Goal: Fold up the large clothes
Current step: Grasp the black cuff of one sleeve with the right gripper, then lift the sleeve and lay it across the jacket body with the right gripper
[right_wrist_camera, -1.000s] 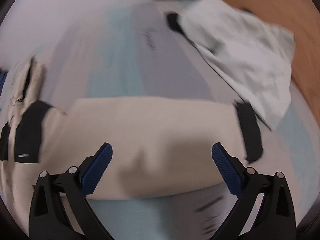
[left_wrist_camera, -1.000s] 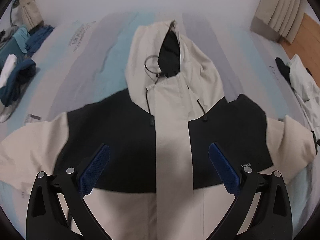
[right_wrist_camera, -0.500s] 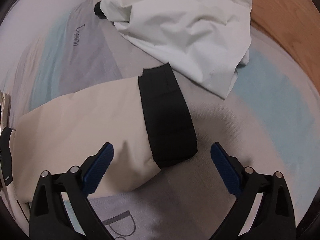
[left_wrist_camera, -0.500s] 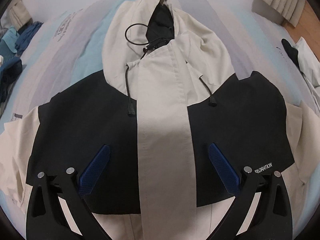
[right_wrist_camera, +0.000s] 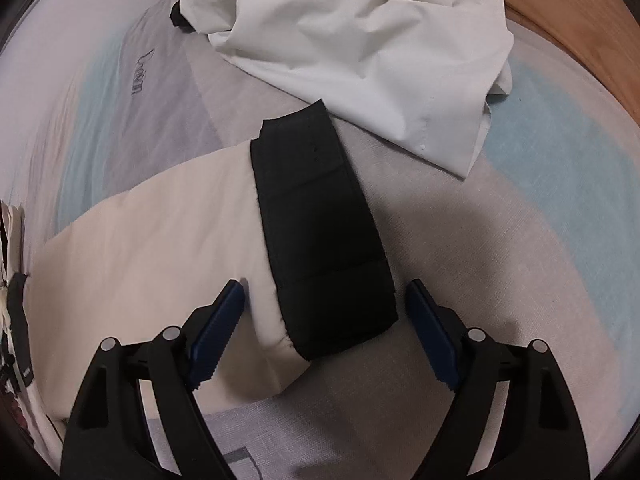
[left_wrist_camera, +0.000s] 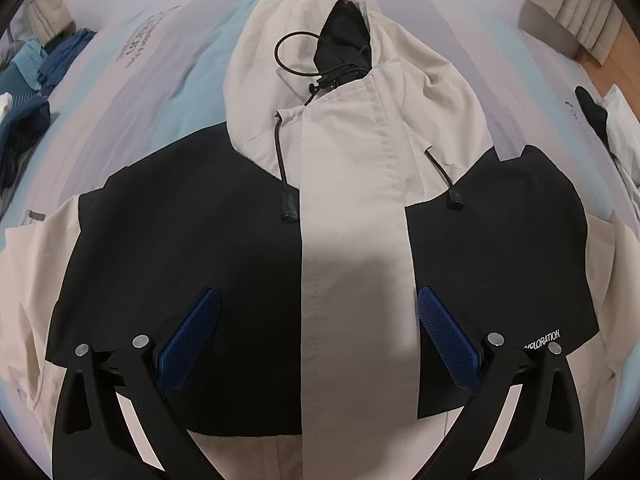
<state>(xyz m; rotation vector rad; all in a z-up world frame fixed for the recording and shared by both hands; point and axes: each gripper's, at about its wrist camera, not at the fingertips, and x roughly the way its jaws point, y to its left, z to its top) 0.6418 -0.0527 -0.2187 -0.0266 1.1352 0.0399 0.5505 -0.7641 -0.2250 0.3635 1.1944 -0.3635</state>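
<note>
A beige and black hooded jacket (left_wrist_camera: 352, 216) lies face up and spread flat on the bed, hood (left_wrist_camera: 340, 52) away from me. My left gripper (left_wrist_camera: 318, 320) is open and empty, hovering over the chest with the beige front placket between its blue pads. In the right wrist view the jacket's beige sleeve (right_wrist_camera: 152, 248) ends in a black cuff (right_wrist_camera: 320, 232). My right gripper (right_wrist_camera: 324, 312) is open, its jaws straddling the near end of the cuff, close above it.
A crumpled white garment (right_wrist_camera: 360, 40) lies just beyond the cuff and shows at the right edge of the left wrist view (left_wrist_camera: 620, 128). Blue and teal clothes (left_wrist_camera: 28, 80) are piled at the far left. The bed sheet (right_wrist_camera: 500, 240) is striped grey and light blue. Wooden floor (right_wrist_camera: 580, 12) lies past the right edge.
My left gripper moved closer over the jacket's chest. My right gripper travelled along the sleeve to the cuff and dropped lower, and its jaws narrowed a little around the cuff.
</note>
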